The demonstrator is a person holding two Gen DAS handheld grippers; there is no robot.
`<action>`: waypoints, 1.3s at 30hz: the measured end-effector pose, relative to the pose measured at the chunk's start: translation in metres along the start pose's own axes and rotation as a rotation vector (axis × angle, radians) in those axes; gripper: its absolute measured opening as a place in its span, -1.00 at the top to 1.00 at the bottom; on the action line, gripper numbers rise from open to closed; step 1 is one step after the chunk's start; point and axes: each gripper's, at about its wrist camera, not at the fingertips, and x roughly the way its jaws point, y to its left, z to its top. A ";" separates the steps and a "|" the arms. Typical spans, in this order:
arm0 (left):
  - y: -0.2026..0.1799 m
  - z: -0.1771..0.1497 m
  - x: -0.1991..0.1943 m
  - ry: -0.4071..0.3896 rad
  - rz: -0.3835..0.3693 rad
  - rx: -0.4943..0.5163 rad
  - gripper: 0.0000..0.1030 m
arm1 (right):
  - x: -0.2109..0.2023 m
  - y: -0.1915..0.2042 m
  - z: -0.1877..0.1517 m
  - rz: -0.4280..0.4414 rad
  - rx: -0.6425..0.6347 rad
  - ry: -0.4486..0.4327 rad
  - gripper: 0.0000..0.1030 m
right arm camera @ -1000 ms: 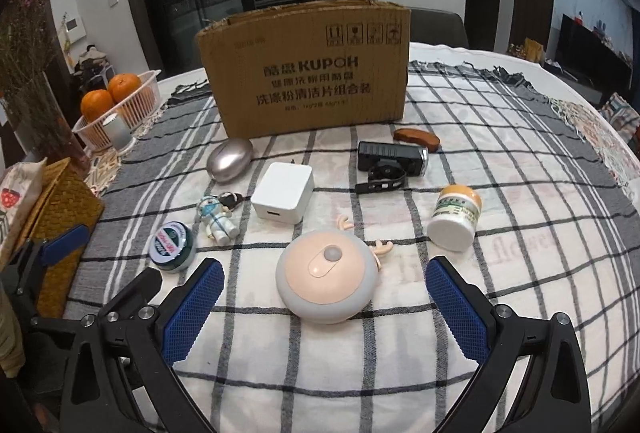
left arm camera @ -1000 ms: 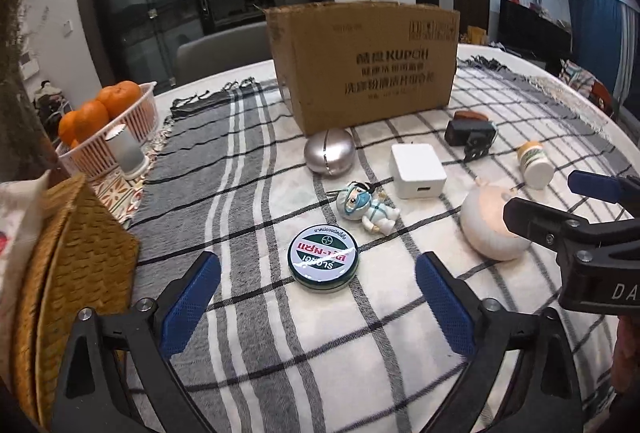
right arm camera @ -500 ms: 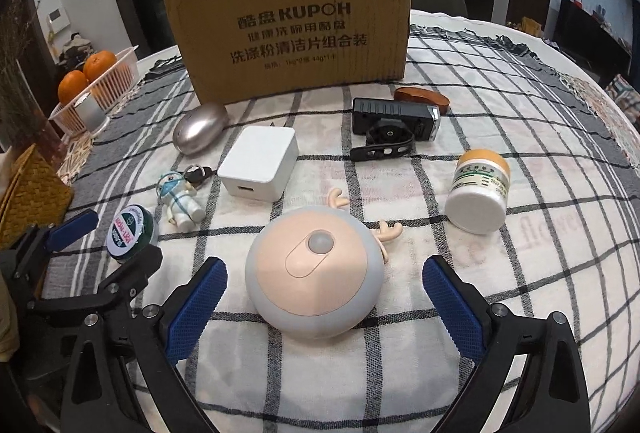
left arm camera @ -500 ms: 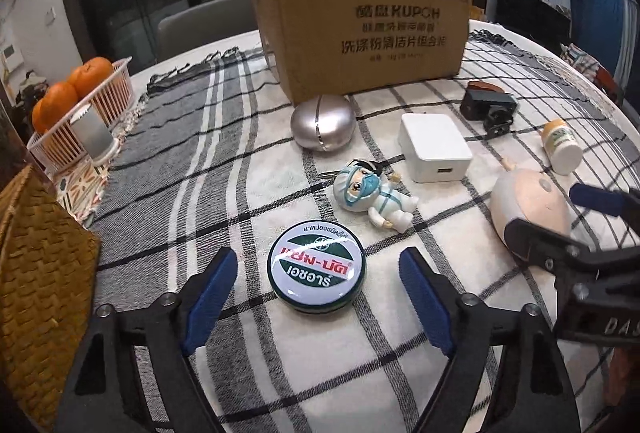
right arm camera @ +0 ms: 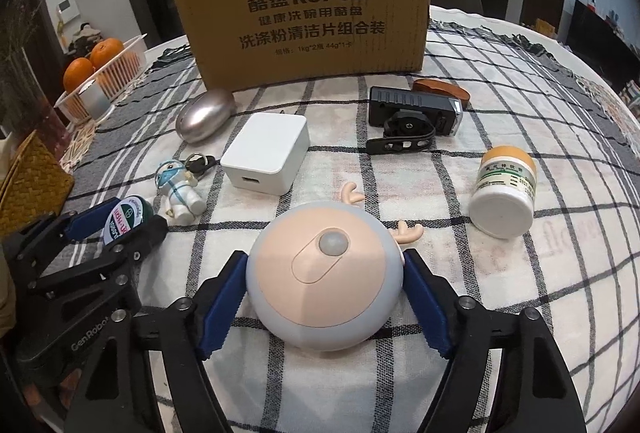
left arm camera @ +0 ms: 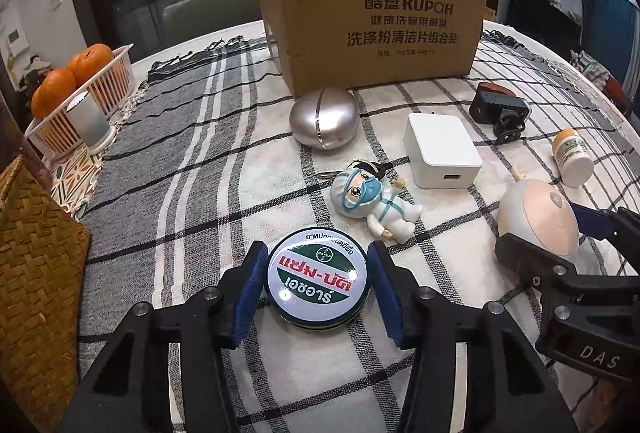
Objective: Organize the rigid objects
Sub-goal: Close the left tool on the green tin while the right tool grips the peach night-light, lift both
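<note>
1. Checked grey-and-white cloth (left arm camera: 192, 161) is seen covering the round table; a cardboard box (left arm camera: 376, 17) stands upright at the far side.
2. Left gripper (left arm camera: 317, 283): jaws have just been closing; the blue pads are seen touching both sides of the round balm tin (left arm camera: 316, 287), which lies flat on the cloth.
3. Right gripper (right arm camera: 325, 297): jaws have just been closing; the pads are seen against the sides of the round peach-faced lamp (right arm camera: 324, 273), resting on the cloth.
4. Noted between tin and box: an astronaut figurine (left arm camera: 372, 201), a white charger (left arm camera: 440, 149), a silver egg-shaped case (left arm camera: 324, 119).
5. A small white bottle (right arm camera: 506, 191) is recorded lying right of the lamp.
</note>
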 end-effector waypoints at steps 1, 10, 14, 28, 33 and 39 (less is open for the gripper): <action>-0.001 0.000 -0.001 0.003 0.002 -0.008 0.02 | 0.000 0.000 0.000 0.003 -0.002 -0.003 -0.48; -0.006 -0.006 -0.018 0.015 -0.014 -0.077 0.02 | -0.009 -0.009 -0.001 0.026 -0.009 -0.029 -0.47; -0.009 -0.003 -0.032 -0.007 -0.005 -0.092 0.02 | -0.022 -0.013 0.003 0.029 -0.010 -0.062 -0.47; -0.021 0.033 -0.081 -0.119 0.047 -0.102 0.02 | -0.073 -0.023 0.026 0.066 -0.014 -0.213 -0.48; -0.024 0.051 -0.095 -0.162 0.060 -0.100 0.02 | -0.086 -0.030 0.035 0.087 0.018 -0.247 -0.48; -0.026 0.075 -0.109 -0.215 0.065 -0.117 0.02 | -0.100 -0.038 0.055 0.082 0.046 -0.297 -0.48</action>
